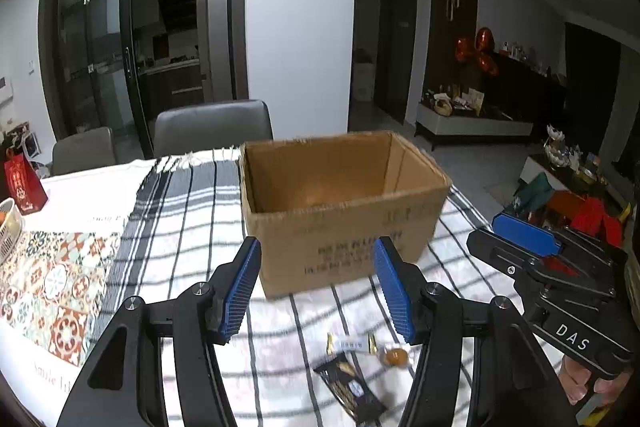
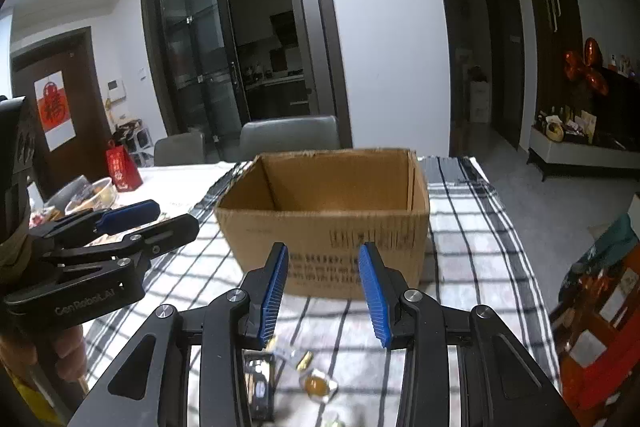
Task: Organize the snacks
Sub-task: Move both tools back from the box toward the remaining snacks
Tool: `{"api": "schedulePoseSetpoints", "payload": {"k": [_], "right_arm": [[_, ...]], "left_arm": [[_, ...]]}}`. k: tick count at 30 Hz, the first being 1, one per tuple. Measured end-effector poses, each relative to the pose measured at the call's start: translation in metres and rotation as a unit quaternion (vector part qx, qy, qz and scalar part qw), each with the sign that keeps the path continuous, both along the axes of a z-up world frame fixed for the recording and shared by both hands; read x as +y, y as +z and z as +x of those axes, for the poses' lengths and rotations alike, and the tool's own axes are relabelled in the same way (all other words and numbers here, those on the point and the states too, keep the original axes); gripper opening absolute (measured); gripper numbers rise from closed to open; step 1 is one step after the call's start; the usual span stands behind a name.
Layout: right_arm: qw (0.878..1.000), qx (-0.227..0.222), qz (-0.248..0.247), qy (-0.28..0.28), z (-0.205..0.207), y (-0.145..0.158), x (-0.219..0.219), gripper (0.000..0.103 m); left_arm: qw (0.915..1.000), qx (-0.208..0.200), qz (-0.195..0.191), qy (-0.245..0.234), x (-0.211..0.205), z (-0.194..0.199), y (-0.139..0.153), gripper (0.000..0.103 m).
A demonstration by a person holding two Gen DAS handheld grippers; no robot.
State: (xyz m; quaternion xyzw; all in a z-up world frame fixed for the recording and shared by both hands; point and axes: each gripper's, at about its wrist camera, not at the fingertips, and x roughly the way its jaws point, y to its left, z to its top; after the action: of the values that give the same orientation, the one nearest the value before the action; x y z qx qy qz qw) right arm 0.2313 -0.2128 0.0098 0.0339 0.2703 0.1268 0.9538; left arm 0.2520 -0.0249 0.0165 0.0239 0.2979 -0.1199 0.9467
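Observation:
An open brown cardboard box (image 1: 340,227) (image 2: 320,231) stands on the striped tablecloth; the part of its inside that I see is bare. In front of it lie a black snack packet (image 1: 350,387) (image 2: 260,383), an amber candy in clear wrap (image 1: 395,355) (image 2: 318,385) and a small white-and-gold wrapped sweet (image 1: 352,343). My left gripper (image 1: 318,291) (image 2: 178,215) hovers above these snacks, open, nothing between its blue pads. My right gripper (image 2: 324,291) (image 1: 486,231) hangs beside it on the right, also open and holding nothing.
Two grey chairs (image 1: 212,127) stand behind the table. A red gift bag (image 1: 24,183) (image 2: 122,167), a white basket (image 1: 8,227) and bowls (image 2: 92,193) sit at the left. Colourful bags (image 2: 600,307) crowd the table's right edge. A patterned cloth (image 1: 52,287) covers the near left.

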Motion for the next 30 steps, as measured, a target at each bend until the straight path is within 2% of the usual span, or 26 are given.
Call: {"api": "schedulePoseSetpoints", "payload": {"k": [12, 30], "right_arm": [[0.999, 0.041, -0.006, 0.005, -0.034, -0.039, -0.004, 0.038], [0.993, 0.119, 0.004, 0.014, -0.050, -0.101, -0.006, 0.038]], "left_arm": [[0.9980, 0.063, -0.005, -0.004, -0.007, -0.029, -0.050, 0.057], [0.9876, 0.157, 0.005, -0.002, -0.015, -0.033, -0.123, 0.057]]}}
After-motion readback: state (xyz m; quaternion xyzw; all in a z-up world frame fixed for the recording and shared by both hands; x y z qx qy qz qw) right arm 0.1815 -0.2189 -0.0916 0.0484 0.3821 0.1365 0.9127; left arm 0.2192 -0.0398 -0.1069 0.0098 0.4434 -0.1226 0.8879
